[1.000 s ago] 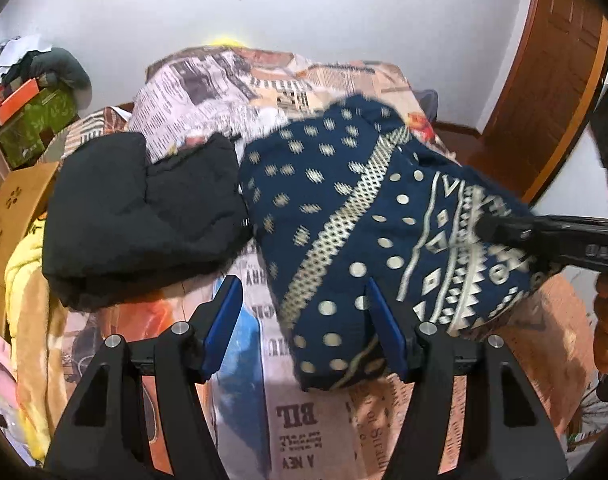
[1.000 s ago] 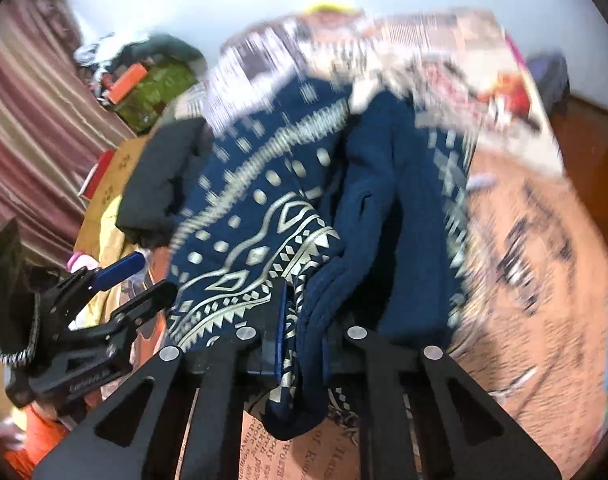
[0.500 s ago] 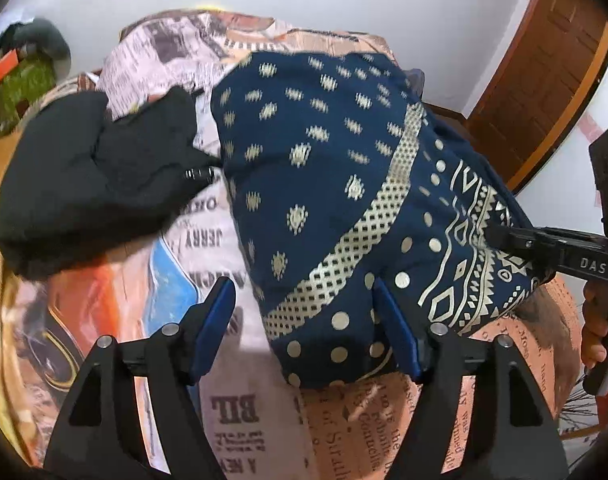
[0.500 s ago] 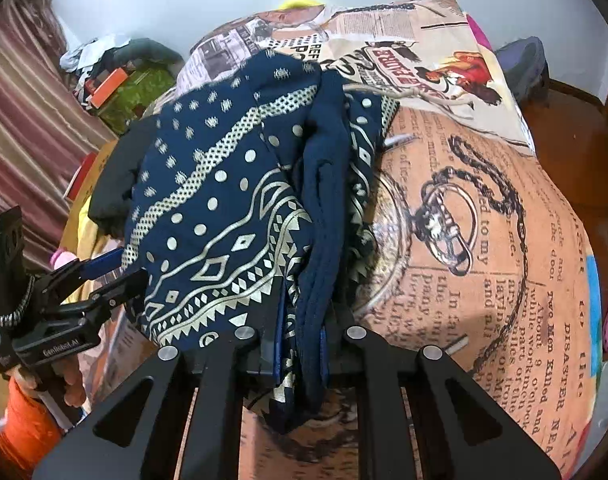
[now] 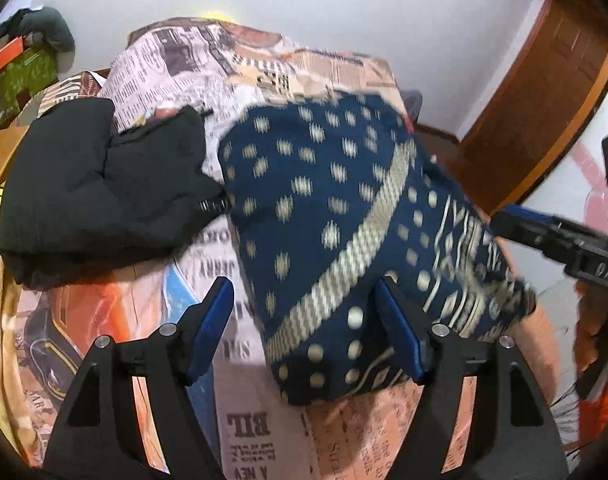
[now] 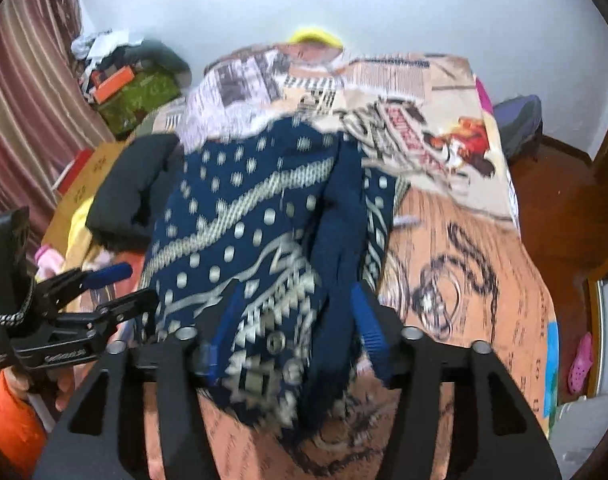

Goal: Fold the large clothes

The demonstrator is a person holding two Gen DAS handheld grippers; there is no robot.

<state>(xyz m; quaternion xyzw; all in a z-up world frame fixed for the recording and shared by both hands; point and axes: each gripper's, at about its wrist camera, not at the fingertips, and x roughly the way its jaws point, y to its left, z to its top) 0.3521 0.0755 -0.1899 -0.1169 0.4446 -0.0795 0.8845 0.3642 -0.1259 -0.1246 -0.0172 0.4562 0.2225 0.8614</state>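
Observation:
A navy garment with cream dots and bands lies bunched on the newspaper-print bedspread; it also shows in the right wrist view. My left gripper is open, its blue pads astride the garment's near left edge; it appears from the side in the right wrist view. My right gripper is open, with the garment's patterned hem lying loose between its spread fingers; it appears at the right of the left wrist view.
A folded black garment lies left of the navy one. Yellow and pink clothes and cardboard boxes sit past the bed's left edge. A wooden door stands on the right. A blue bag is by the far wall.
My right gripper has opened and let go of the navy garment's hem. The garment has dropped lower onto the bed. My left gripper stays open at its edge.

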